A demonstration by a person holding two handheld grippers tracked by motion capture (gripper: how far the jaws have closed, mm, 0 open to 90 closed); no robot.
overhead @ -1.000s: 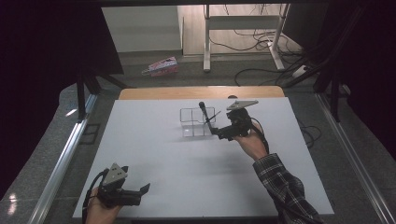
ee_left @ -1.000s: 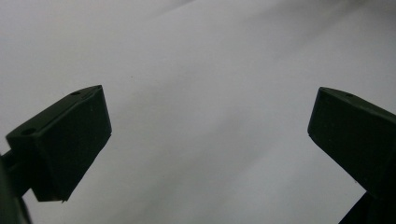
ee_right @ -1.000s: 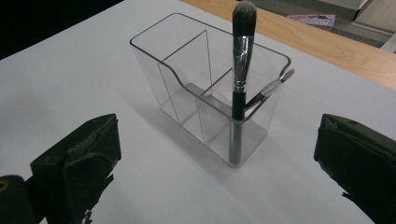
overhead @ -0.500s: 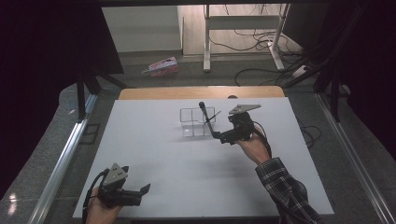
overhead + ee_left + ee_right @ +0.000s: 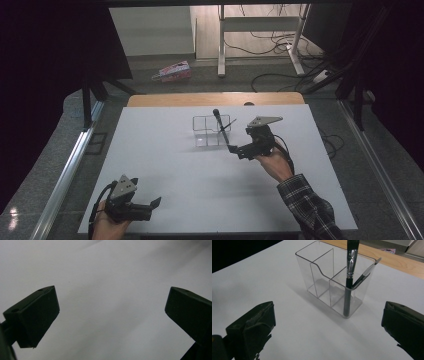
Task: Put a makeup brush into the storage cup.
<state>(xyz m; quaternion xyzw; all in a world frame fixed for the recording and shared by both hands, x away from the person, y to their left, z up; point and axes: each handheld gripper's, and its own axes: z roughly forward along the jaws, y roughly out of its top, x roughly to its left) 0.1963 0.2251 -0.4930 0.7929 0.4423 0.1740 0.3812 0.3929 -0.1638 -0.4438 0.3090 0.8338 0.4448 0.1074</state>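
Brush (image 5: 349, 277) upright in clear organizer (image 5: 322, 275), right hand-held gripper (image 5: 329, 332) wide open, empty

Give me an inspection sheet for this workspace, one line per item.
Surface: white table, bare near left gripper.
Job's things: clear organizer, upright; brush and a thinner tool stand in its end compartment.
Clutter: nothing seen.
Grippers: left gripper open, empty, low over the table; right gripper open, empty, facing the organizer, apart from it.
Cables: cable trails from left gripper; floor cables beyond table.
Surroundings: pink box on floor.
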